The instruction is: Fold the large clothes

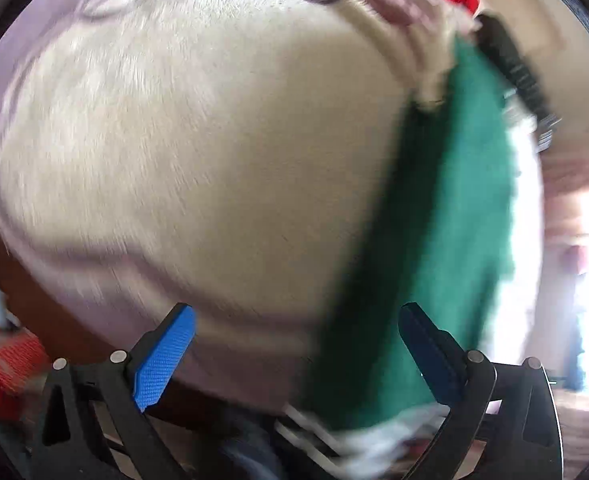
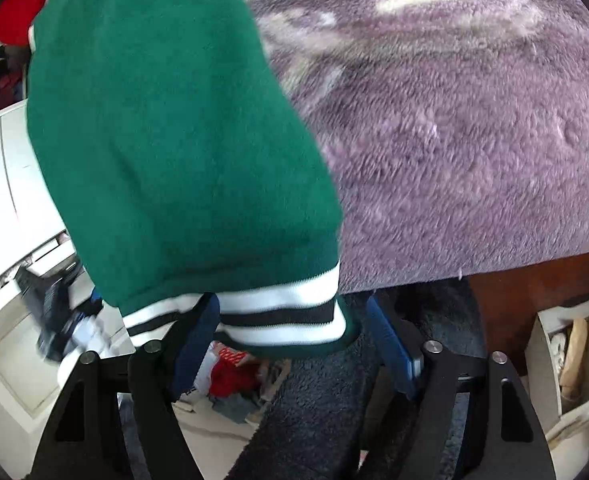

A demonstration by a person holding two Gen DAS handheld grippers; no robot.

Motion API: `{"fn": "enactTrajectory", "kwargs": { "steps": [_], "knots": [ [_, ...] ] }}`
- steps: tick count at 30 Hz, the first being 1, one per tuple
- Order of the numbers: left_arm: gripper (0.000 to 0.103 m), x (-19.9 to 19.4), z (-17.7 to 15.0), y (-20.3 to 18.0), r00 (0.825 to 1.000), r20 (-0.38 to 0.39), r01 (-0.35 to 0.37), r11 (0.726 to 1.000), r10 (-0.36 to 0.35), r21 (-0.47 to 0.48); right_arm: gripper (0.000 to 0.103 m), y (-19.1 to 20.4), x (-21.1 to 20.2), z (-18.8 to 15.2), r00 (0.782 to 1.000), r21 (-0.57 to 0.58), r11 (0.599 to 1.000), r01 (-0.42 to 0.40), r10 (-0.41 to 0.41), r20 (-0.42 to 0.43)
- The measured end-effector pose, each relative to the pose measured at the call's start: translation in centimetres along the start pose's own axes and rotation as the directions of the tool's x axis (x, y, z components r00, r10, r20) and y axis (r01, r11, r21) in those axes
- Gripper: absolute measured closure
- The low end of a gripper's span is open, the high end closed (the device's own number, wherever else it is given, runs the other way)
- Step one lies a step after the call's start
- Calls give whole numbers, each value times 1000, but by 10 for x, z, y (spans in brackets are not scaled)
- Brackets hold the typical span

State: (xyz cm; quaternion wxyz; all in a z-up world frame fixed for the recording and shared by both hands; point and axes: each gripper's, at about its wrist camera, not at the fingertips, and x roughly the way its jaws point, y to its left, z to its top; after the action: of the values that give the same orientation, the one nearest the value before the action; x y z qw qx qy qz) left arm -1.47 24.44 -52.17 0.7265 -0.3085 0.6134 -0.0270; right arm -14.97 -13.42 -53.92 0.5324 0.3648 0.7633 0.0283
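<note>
Tilting downward, both grippers' jaws gape (right gripper (image 2: 290, 344) straddling green sweater (image 2: 174, 140) hem, unpinched); left gripper (image 1: 296, 346) empty

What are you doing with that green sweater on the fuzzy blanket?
A person is holding a gripper in each hand to fold clothes. A green sweater with a white-and-black striped hem lies on a fluffy purple and cream blanket. The right gripper has the striped hem between its fingers, though I can't tell if it is pinching yet. The left gripper is wide open above the sweater's edge, holding nothing. The folding has barely begun.
</note>
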Motion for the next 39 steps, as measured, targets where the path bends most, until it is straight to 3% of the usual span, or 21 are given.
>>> {"fn": "enactTrajectory", "kwargs": {
  "steps": [1,2,4,6,7,9,11,15,17,20,22,23,24,26,27,29,30,35,39],
  "knots": [
    [0,-2,-10,-2,999,-18,34,999,-35,-24,55,2,0,-5,1000,-14,1000,0,0,11],
    [0,-1,-20,-6,997,-43,57,998,-58,-39,83,2,0,-9,1000,-23,1000,10,-9,23],
    [1,6,-44,-21,996,-82,44,999,-44,-2,87,3,-3,-18,999,-25,1000,3,-2,52],
    [37,18,-51,-32,996,-92,-14,998,20,67,93,5,-8,-24,997,-26,1000,-17,19,78],
    [87,28,-57,-42,989,-118,-71,990,85,120,94,5,-11,-26,996,-25,999,-29,31,82],
    [91,30,-57,-56,982,-94,-142,971,162,191,96,5,-13,-29,994,-16,998,-55,56,94],
    [96,23,-59,-55,985,-77,-136,971,154,196,96,5,-21,-35,992,-10,997,-82,82,94],
    [97,28,-54,-18,984,-105,-125,980,143,155,97,10,-27,-43,993,-43,997,-67,70,93],
    [97,42,-48,-8,982,-135,-115,986,131,121,97,4,-10,-36,997,-31,999,-41,43,69],
    [93,32,-45,-6,985,-151,-71,994,82,77,96,5,15,-23,1000,-17,1000,-23,23,-6],
    [92,19,-47,-5,987,-162,-7,999,13,37,85,8,15,-14,997,-5,998,-59,59,-48],
    [90,14,-49,2,988,-155,13,999,-8,30,62,8,8,-13,995,-2,996,-85,85,-55],
    [88,9,-47,5,991,-132,26,999,-22,29,31,6,-1,-12,991,-11,992,-128,127,-51],
    [81,11,-45,12,992,-122,37,999,-33,31,4,4,-14,-10,984,-55,982,-180,180,-17],
    [78,18,-41,14,990,-129,57,998,-54,25,4,3,-17,-8,983,-80,980,-182,182,-4],
    [58,30,-42,21,984,-147,110,994,-105,24,4,0,-11,2,983,-86,980,-182,182,1],
    [55,39,-39,19,979,-159,131,991,-124,34,4,-2,-5,6,980,-83,977,-198,199,1],
    [26,73,-28,0,971,-207,147,984,-123,103,2,5,41,27,947,-93,942,-323,321,-31],
    [21,74,-31,-8,969,-204,166,977,-136,136,6,7,50,18,930,-67,928,-366,367,7]
  ]
}}
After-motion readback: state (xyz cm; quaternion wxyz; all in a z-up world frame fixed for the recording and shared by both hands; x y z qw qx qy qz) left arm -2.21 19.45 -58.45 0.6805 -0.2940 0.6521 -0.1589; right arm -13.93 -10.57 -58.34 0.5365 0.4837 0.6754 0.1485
